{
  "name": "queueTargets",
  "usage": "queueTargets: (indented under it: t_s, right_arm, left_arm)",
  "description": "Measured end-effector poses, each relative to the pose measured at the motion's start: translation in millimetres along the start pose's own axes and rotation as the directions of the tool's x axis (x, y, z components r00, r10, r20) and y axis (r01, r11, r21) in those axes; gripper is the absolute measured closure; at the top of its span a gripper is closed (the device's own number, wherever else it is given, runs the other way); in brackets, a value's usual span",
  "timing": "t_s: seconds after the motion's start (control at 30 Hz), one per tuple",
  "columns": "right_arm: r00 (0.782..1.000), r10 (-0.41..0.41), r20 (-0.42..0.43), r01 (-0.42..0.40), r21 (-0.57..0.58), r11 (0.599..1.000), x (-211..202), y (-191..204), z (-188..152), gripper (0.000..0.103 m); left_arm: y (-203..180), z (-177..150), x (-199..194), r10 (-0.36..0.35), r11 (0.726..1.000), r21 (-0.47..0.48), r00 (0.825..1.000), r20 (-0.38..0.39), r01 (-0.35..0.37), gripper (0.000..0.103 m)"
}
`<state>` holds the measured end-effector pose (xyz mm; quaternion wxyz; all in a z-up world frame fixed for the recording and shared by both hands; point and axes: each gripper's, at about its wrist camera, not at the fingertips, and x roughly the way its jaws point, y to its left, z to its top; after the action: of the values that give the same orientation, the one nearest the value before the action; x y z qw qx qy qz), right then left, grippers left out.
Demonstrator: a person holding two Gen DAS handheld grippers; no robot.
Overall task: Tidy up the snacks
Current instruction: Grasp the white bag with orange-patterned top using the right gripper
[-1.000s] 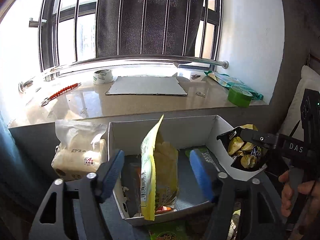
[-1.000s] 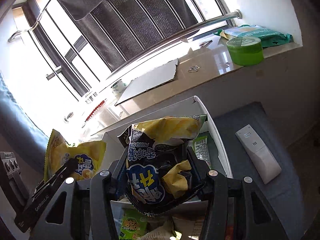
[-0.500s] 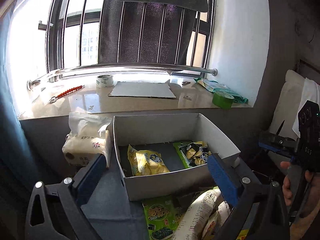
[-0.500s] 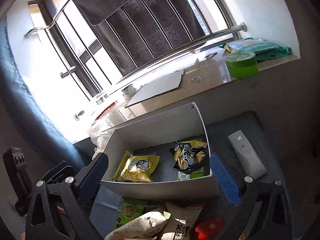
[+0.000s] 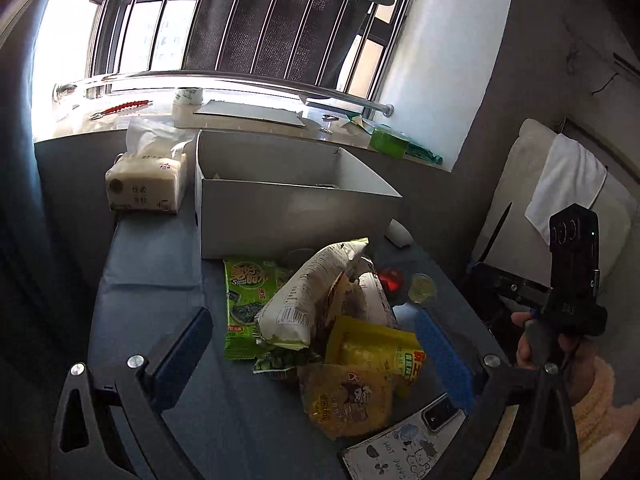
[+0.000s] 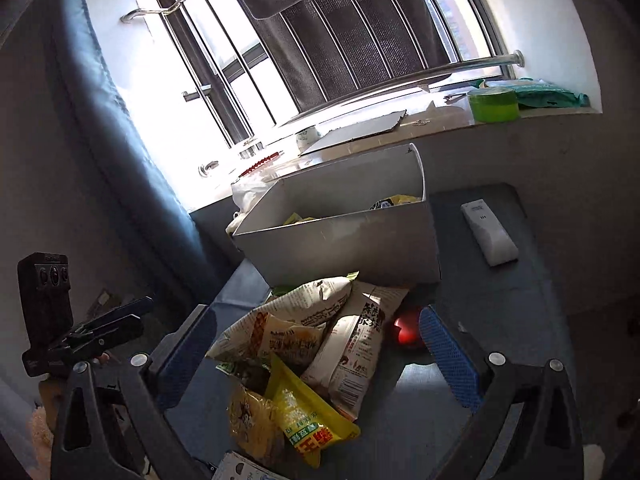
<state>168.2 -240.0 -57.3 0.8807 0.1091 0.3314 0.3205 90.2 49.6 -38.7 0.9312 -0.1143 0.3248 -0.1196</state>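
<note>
Far left I see the tissue pack (image 5: 146,184) sitting just beside the white box (image 5: 288,216) on the dark blue table (image 5: 152,264). My left gripper (image 5: 316,356) hangs over the snack pile, its blue pads spread wide with nothing pinched between them. Under it lies a green seaweed packet (image 5: 244,304), touching the front wall of the box, then a white-and-green bag (image 5: 308,292) leaning across the heap, and two yellow packets (image 5: 360,376) nearest me. In the right wrist view, two bags already lie inside the box, a yellow one (image 6: 298,218) and a dark one (image 6: 390,201). My right gripper (image 6: 316,356) is over the same pile, jaws fully apart, empty too. A red item (image 6: 406,330) sits just beside its right pad, and the white remote (image 6: 490,232) lies well off to the right.
</note>
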Motion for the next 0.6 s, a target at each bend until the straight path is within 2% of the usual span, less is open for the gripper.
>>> queueTargets:
  t_s: [0.13, 0.2, 0.27, 0.33, 0.43, 0.53, 0.6]
  right_arm:
    - [0.996, -0.003, -0.084, 0.000, -0.040, 0.999, 24.5, 10.0, -17.8, 0.000]
    - [0.993, -0.041, -0.113, 0.027, -0.123, 0.992, 39.0, 22.6, -21.5, 0.000]
    - [0.990, -0.100, -0.102, 0.072, -0.248, 0.966, 52.1, 38.9, -23.4, 0.000]
    - [0.978, -0.189, -0.084, 0.143, -0.381, 0.913, 67.4, 55.7, -26.4, 0.000]
    - [0.962, -0.269, -0.040, 0.203, -0.552, 0.809, 90.9, 76.9, -34.1, 0.000]
    - [0.942, -0.336, -0.032, 0.232, -0.661, 0.713, 113.8, 87.7, -40.9, 0.000]
    - [0.933, -0.357, -0.034, 0.233, -0.698, 0.677, 125.0, 91.3, -44.0, 0.000]
  left_arm:
    - [3.8, -11.9, -3.4, -0.004, 0.999, -0.033, 1.000, -0.004, 0.004, 0.000]
    - [7.9, -13.1, -4.6, -0.009, 0.999, -0.053, 1.000, -0.002, 0.009, 0.000]
    - [11.1, -13.7, -6.6, -0.009, 0.998, -0.066, 1.000, 0.002, 0.010, 0.000]
    - [12.4, -13.9, -9.3, -0.005, 0.998, -0.069, 1.000, 0.009, 0.006, 0.000]
    - [14.0, -13.2, -12.1, -0.007, 0.998, -0.070, 1.000, 0.017, 0.008, 0.000]
    - [17.3, -14.5, -13.8, 0.002, 0.997, -0.076, 1.000, 0.018, -0.001, 0.000]
    - [20.1, -15.7, -14.1, 0.004, 0.997, -0.083, 1.000, 0.017, -0.002, 0.000]
